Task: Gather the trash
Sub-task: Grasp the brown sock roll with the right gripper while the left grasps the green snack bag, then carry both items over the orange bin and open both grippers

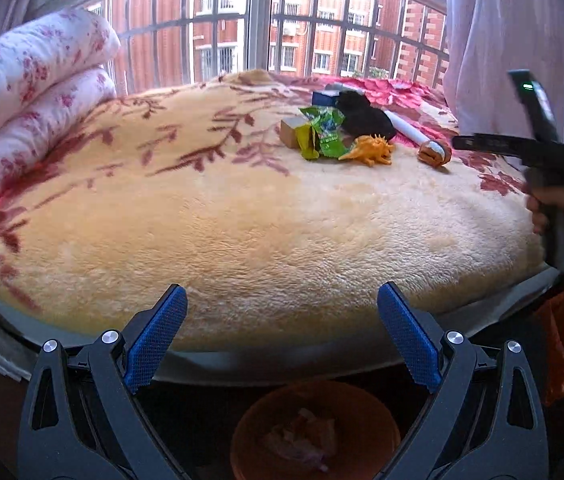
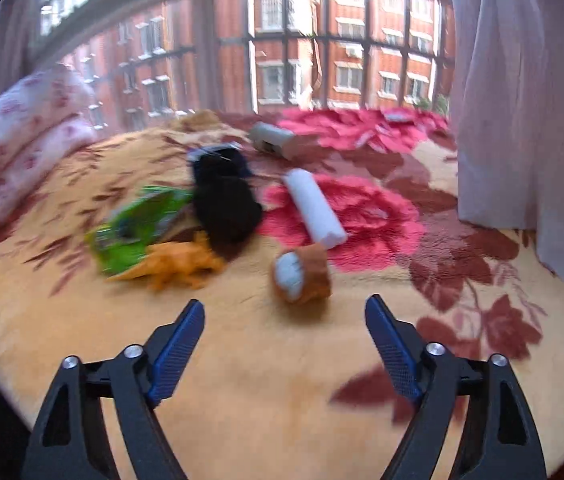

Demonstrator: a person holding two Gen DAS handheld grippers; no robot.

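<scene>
While both claws, left claw (image 1: pixel 282 316) and right claw (image 2: pixel 284 320), gape empty, green wrapper (image 1: pixel 322 132) print stays unreadable.

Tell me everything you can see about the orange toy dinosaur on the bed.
The orange toy dinosaur is a small figure that looks like moulded plastic, with a row of spikes along its back and a pointed tail. It stands on its legs on the plush floral blanket, tail toward the folded quilt's side. It sits against the crumpled green wrapper, with a black fuzzy item right behind. Neither gripper touches it. The right wrist view shows it blurred.
</scene>
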